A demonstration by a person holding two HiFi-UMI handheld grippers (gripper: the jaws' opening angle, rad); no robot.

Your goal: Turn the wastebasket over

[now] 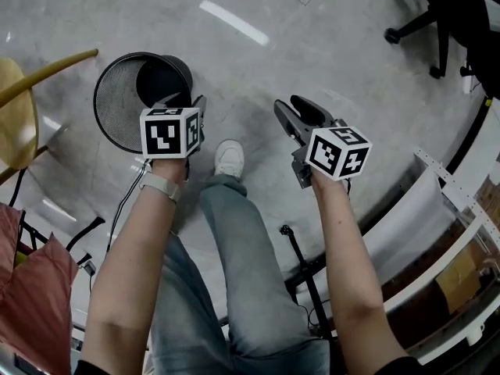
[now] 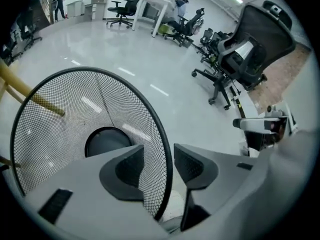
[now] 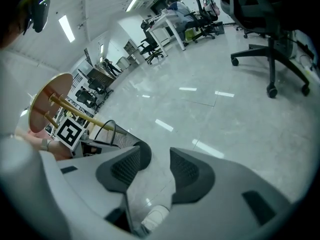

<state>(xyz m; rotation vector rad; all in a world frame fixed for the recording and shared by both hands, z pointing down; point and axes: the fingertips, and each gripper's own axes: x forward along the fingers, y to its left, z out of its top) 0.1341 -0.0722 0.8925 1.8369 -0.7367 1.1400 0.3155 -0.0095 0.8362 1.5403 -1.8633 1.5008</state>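
Observation:
The black wire-mesh wastebasket (image 1: 116, 109) sits on the grey floor with its wide mouth facing up toward me. Its dark solid base (image 2: 106, 141) shows down inside it. My left gripper (image 1: 190, 102) is at the near right side of the rim. In the left gripper view the rim (image 2: 168, 149) and mesh wall run between the two pads of the left gripper (image 2: 159, 165), which stand apart and do not clamp it. My right gripper (image 1: 287, 112) hovers open and empty to the basket's right. The right gripper view looks past the right gripper (image 3: 155, 166) to the basket's edge (image 3: 109, 128).
A wooden chair (image 1: 22, 104) with yellow legs stands just left of the basket. My shoe (image 1: 229, 159) is on the floor between the grippers. Office chairs (image 1: 444, 18) stand far right. Cables (image 1: 301, 260), a red cloth (image 1: 31, 287) and a white frame (image 1: 457, 201) lie near me.

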